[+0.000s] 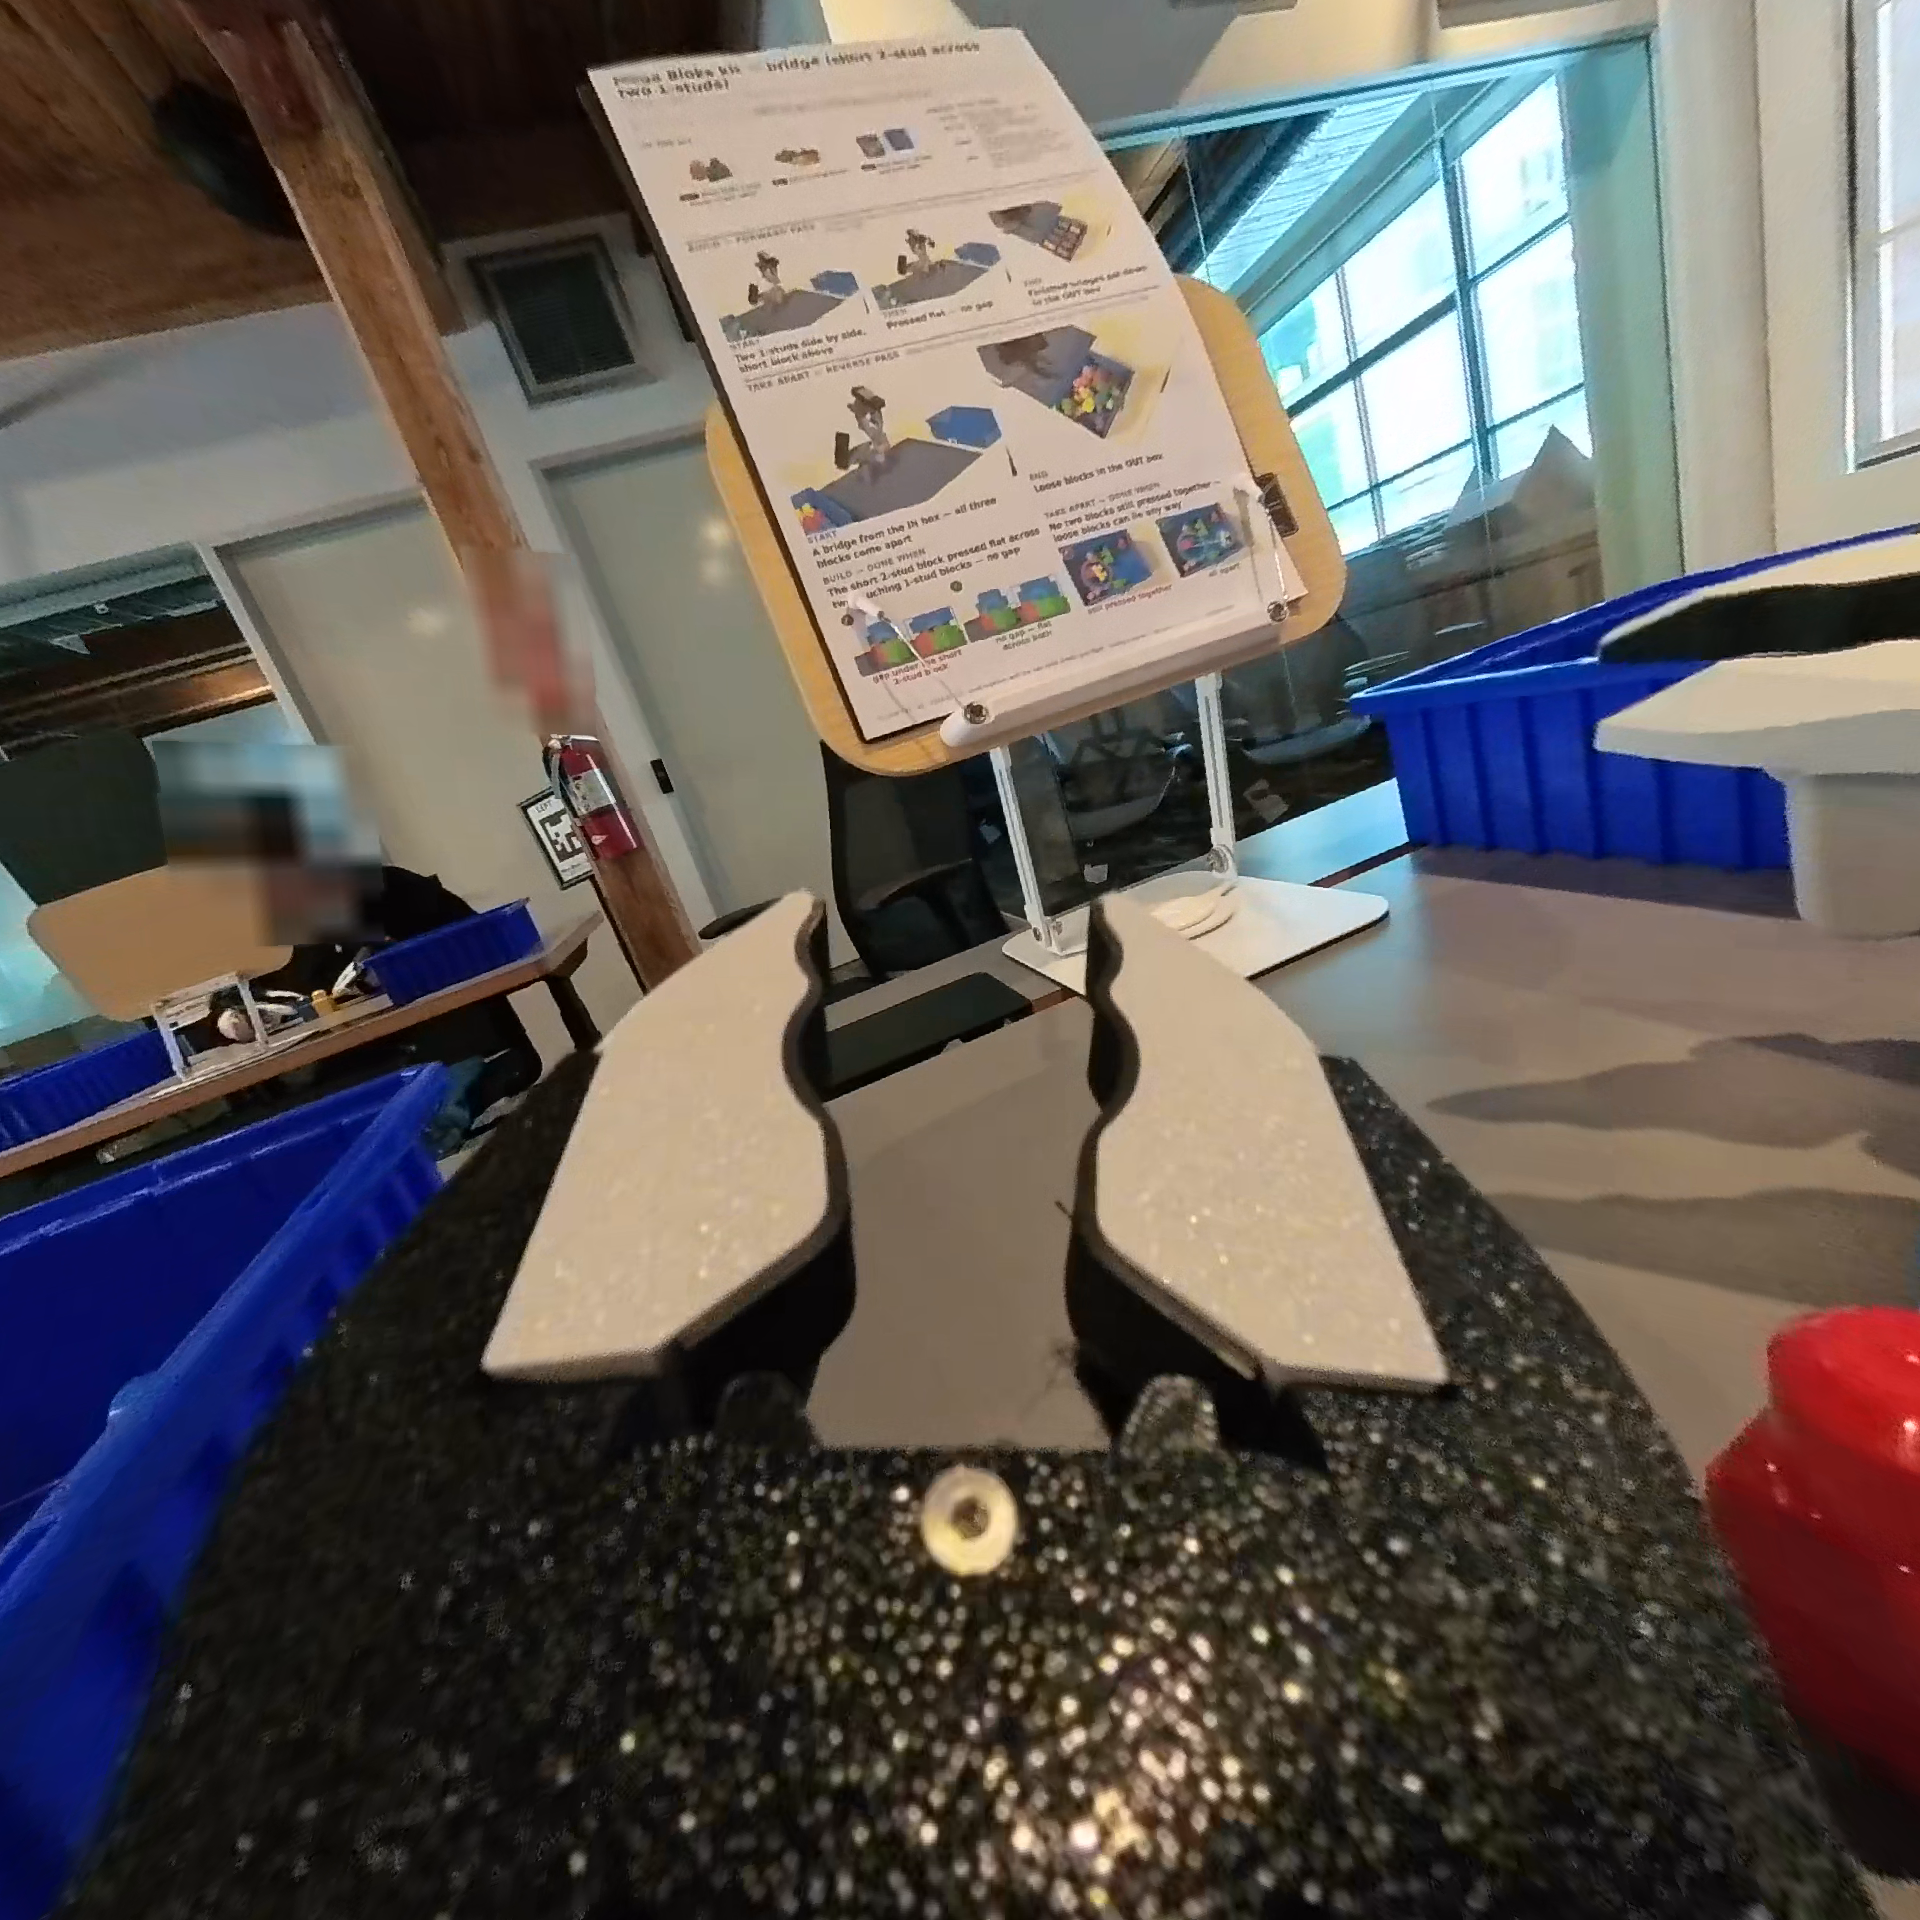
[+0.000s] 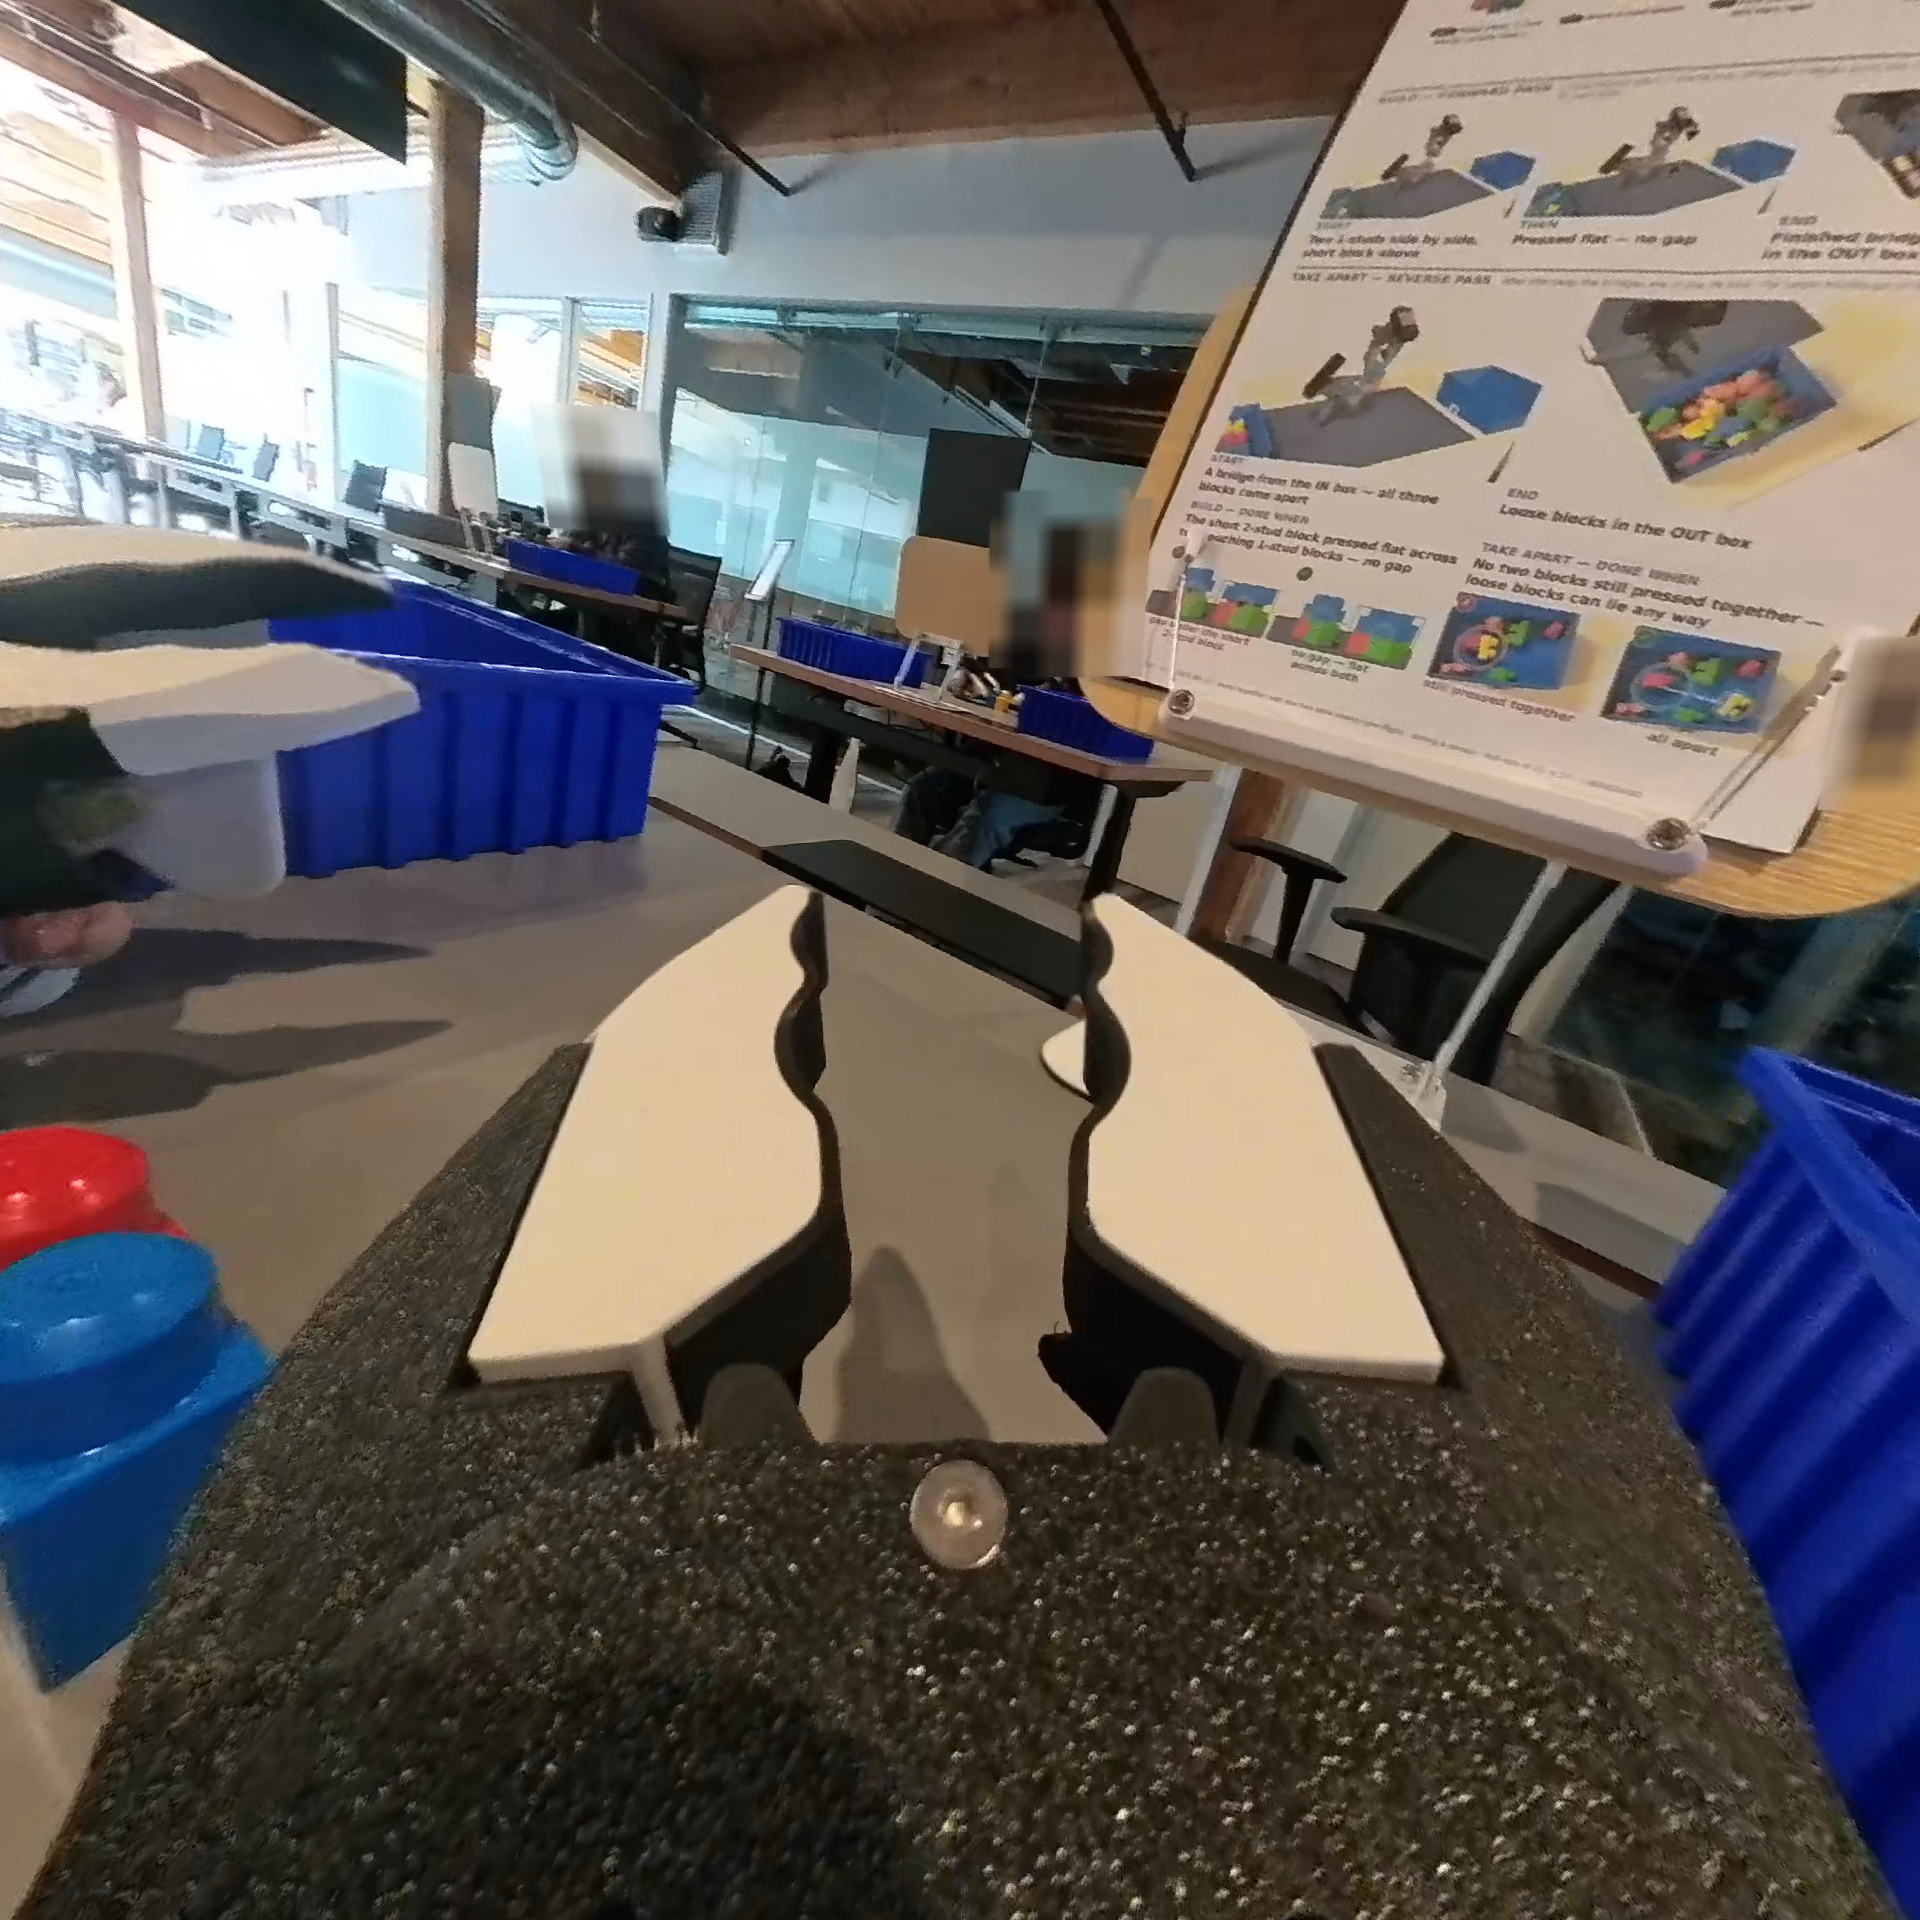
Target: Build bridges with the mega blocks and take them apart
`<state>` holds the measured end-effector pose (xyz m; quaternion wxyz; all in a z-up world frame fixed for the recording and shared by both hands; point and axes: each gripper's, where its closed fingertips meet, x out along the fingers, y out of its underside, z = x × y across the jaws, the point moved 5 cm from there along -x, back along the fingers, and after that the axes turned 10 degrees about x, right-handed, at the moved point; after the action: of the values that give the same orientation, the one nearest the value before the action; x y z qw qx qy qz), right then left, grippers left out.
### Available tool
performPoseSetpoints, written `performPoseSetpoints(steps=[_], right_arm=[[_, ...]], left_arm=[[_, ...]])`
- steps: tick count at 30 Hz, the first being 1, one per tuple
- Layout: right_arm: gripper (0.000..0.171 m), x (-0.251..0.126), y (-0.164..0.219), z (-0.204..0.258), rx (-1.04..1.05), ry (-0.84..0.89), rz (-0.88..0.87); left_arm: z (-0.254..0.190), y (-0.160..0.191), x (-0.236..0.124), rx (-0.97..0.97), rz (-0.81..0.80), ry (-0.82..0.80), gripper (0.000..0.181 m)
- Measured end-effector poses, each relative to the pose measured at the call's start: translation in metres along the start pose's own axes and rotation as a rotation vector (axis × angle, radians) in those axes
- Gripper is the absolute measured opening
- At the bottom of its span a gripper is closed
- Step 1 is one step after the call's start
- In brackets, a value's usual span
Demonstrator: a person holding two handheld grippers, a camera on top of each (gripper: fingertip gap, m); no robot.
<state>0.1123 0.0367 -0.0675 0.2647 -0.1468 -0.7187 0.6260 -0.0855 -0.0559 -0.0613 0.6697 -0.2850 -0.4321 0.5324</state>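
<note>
My left gripper [image 1: 956,935] is open and empty, its white fingers held above the grey table. A red block [image 1: 1829,1455] sits low at its right edge. My right gripper [image 2: 951,925] is open and empty too. In the right wrist view a blue block [image 2: 114,1455] stands at the lower left with a red block [image 2: 62,1174] just behind it, touching or nearly so. The other gripper shows as a white finger at the right edge of the left wrist view [image 1: 1766,717] and at the left edge of the right wrist view [image 2: 208,686].
An instruction sheet on a wooden stand [image 1: 935,416] rises at the table's far side [image 2: 1558,416]. Blue bins flank the table: near left [image 1: 156,1351] and far right [image 1: 1558,748] in the left wrist view; near right [image 2: 1829,1351] in the right wrist view. People sit at tables behind.
</note>
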Motion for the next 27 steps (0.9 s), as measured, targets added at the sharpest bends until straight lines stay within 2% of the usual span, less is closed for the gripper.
performPoseSetpoints(steps=[1,4,8,12,15,21,27], right_arm=[[0.046,0.0,0.0,-0.003,0.007,0.017,0.003],[0.045,0.0,0.002,-0.013,0.052,0.062,0.008],[0.044,0.002,0.005,-0.023,0.1,0.098,0.023],[0.042,0.0,0.006,-0.028,0.17,0.103,0.047],[0.041,-0.002,0.006,-0.031,0.245,0.108,0.096],[0.025,-0.02,0.002,-0.032,0.303,0.126,0.23],[0.023,-0.034,-0.018,-0.03,0.363,0.097,0.271]], left_arm=[[0.0,0.002,0.001,0.005,0.019,-0.003,0.047],[0.004,0.011,0.008,-0.017,0.098,-0.009,0.045],[0.004,0.017,0.019,-0.168,0.195,0.058,0.048],[0.001,0.014,0.024,-0.192,0.258,0.116,0.045],[0.002,0.004,0.02,-0.21,0.277,0.144,0.034],[0.018,-0.013,0.012,-0.277,0.356,0.185,0.033],[0.049,-0.063,-0.024,-0.303,0.359,0.247,0.033]])
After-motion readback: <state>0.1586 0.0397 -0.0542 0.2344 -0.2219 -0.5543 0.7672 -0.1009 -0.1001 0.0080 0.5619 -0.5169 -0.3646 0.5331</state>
